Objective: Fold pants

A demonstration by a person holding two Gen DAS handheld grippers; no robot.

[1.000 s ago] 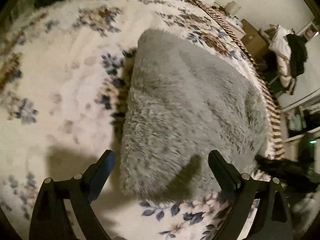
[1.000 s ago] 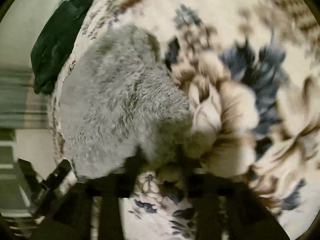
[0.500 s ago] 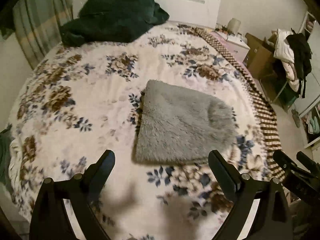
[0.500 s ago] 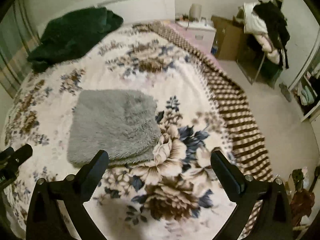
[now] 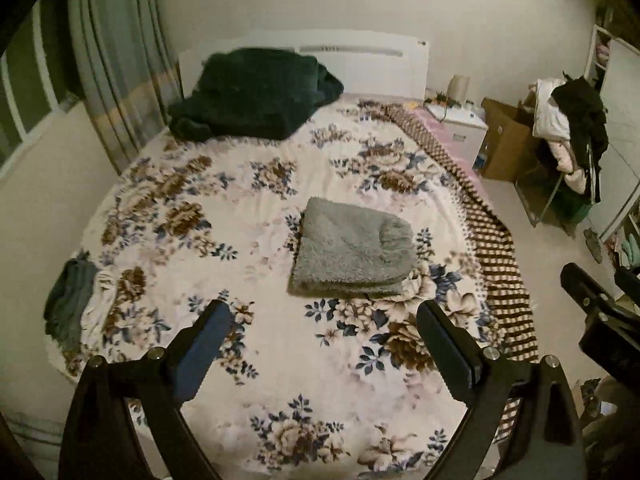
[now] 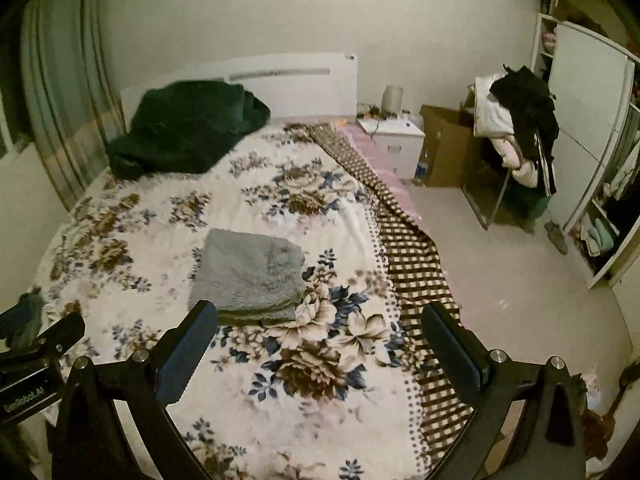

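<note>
Your pants sit folded in a thick grey stack on the bed, at about 12 o'clock from your left gripper and 11 o'clock from your right gripper; both have jaws wide apart and hold nothing. The fluffy layers could slump if you nudge the stack on this soft blanket. A dark green blanket lies well beyond at 11 o'clock, and nothing stands between you and the stack.
</note>
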